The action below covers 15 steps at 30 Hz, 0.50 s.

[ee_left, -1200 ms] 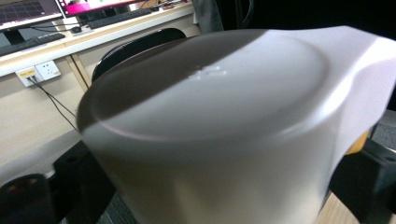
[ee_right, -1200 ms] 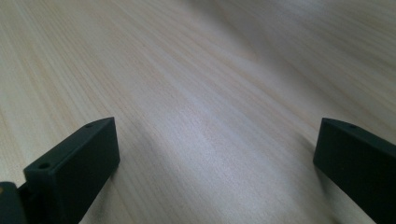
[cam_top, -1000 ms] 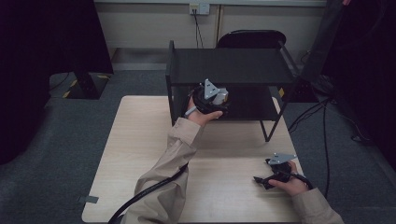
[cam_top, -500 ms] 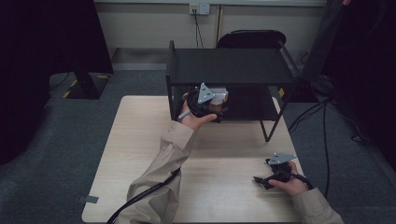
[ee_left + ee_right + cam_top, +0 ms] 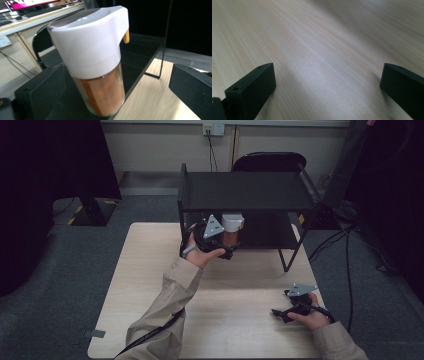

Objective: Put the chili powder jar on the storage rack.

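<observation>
Two hand-held grippers are recorded at one pale wooden table [image 5: 150, 285], listed from left to right.

Left gripper [image 5: 220, 242]: it is held up at the front edge of the black shelf rack's [image 5: 245, 190] lower shelf, near the rack's left post. A grey three-cornered plate is carried on top. In the left gripper view the jaws are seen standing wide apart, one on each side of the jar [image 5: 96, 67]. The left jaw is seen just beside the glass; whether it touches cannot be told. The right jaw is set well clear of the jar, so no grip is shown.

Jar, in the high view [image 5: 231, 232]: it is placed between the left gripper's jaws at the front edge of the lower shelf. A clear body with orange-brown contents is noted, topped by a white cap with a small yellow tab at one side. It appears tilted in the left gripper view.

Right gripper [image 5: 287, 312]: it is held low over the table's near right corner, well apart from the rack. Its jaws are spread wide, with bare wood [image 5: 319, 50] between them and nothing held.
</observation>
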### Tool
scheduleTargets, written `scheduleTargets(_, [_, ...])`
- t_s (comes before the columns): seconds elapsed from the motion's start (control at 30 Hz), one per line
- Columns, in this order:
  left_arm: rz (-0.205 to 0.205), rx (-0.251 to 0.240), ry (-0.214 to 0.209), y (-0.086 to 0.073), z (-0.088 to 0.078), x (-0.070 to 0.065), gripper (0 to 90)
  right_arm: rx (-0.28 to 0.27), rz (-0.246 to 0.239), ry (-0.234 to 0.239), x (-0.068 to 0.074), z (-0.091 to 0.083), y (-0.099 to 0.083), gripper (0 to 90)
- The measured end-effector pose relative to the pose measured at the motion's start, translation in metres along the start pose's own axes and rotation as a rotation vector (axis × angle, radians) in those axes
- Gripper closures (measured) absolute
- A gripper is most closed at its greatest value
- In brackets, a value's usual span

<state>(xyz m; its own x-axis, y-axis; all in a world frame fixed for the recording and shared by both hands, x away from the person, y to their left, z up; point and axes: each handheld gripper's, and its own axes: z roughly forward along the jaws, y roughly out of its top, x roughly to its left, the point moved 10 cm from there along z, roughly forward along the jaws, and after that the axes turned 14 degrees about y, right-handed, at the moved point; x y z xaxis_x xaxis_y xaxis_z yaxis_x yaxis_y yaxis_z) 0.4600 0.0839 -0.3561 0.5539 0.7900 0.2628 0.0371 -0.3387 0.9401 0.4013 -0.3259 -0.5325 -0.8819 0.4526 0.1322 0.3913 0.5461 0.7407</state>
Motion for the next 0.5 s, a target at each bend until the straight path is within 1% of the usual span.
scheduleTargets(0.03, [-0.001, -0.006, -0.009, -0.001, -0.002, -0.001, 0.0, -0.001, 0.000, 0.000, 0.000, 0.000, 0.000, 0.0])
scheduleTargets(0.1, [0.008, -0.008, -0.013, -0.002, -0.007, -0.003, 0.0, -0.001, 0.000, 0.000, 0.000, 0.000, 0.000, 0.0])
scheduleTargets(0.17, [0.011, -0.011, -0.029, -0.004, -0.012, -0.005, 0.0, -0.001, 0.000, 0.000, 0.000, 0.000, 0.000, 0.0])
scheduleTargets(0.27, [0.003, -0.013, -0.055, -0.009, -0.019, -0.006, 0.0, -0.002, 0.000, 0.000, 0.000, 0.000, 0.000, 0.0])
scheduleTargets(0.3, [0.004, -0.008, -0.057, -0.011, -0.021, -0.007, 0.0, -0.001, 0.001, -0.001, 0.000, 0.000, 0.000, 0.0])
scheduleTargets(0.37, [-0.014, -0.002, -0.071, -0.016, -0.025, -0.006, 0.0, -0.002, 0.001, -0.001, 0.000, 0.000, 0.000, 0.0])
scheduleTargets(0.43, [-0.015, 0.015, -0.078, -0.022, -0.028, -0.006, 0.0, -0.002, 0.001, -0.001, 0.000, 0.000, 0.000, 0.0])
scheduleTargets(0.5, [-0.029, 0.032, -0.094, -0.029, -0.031, -0.006, 0.0, -0.003, 0.001, -0.001, 0.000, 0.000, 0.000, 0.0])
